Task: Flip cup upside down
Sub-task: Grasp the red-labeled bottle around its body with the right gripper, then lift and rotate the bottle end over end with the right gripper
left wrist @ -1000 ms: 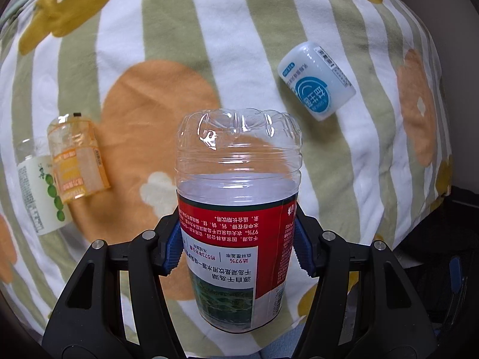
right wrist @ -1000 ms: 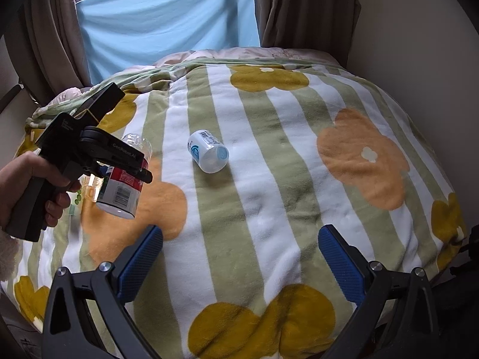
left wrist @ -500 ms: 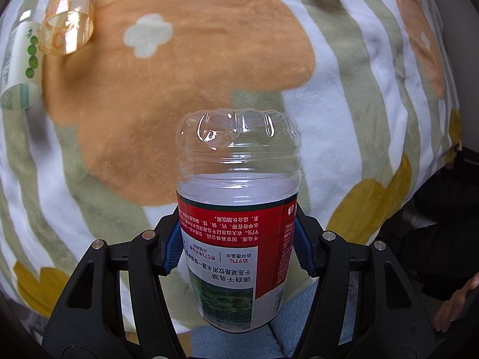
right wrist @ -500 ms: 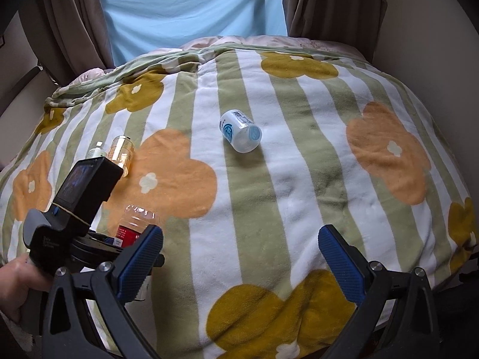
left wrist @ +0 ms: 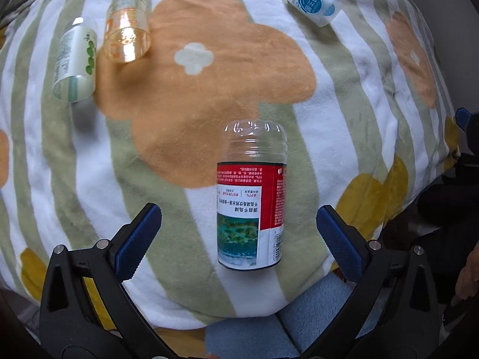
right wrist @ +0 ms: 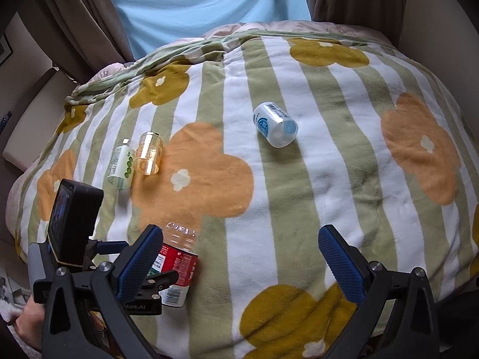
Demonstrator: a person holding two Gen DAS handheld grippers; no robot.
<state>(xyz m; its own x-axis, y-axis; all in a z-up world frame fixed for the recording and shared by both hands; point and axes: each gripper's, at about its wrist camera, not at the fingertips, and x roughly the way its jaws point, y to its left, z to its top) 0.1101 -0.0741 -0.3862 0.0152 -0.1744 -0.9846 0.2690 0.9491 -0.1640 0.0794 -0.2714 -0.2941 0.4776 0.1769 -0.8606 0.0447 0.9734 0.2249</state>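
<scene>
Standing upside down on the bed [left wrist: 344,95], near its front edge: the cup [left wrist: 251,197], a cut-off clear plastic bottle with a red, white and green label, print inverted, moulded clear base pointing up, open mouth pressing into the striped flower-print blanket [right wrist: 299,179]. Sitting just below the big orange flower [left wrist: 209,77], partly on a white stripe, partly on a green one.

Gaping wide, the left claw [left wrist: 239,236], blue pads spread on either side of the cup, neither pad touching it, clear gaps showing on both sides. Seen from the right wrist view, the left claw [right wrist: 155,272] flanking the cup [right wrist: 176,266], with a hand [right wrist: 27,320] gripping its handle at the lower left corner.

Also hanging open and holding nothing, the right claw [right wrist: 239,263], hovering over the blanket to the right of the cup.

Lying on their sides well beyond the cup, up and to its left: a clear orange-tinted cup [left wrist: 127,34] and, touching or just beside it, a white cup with green dots [left wrist: 74,61]. Lying on its side far up and to the right of the cup: a white cup with a blue round logo [left wrist: 312,1].

Showing below the blanket's front edge, under the cup: a strip of light blue fabric [left wrist: 314,329].
</scene>
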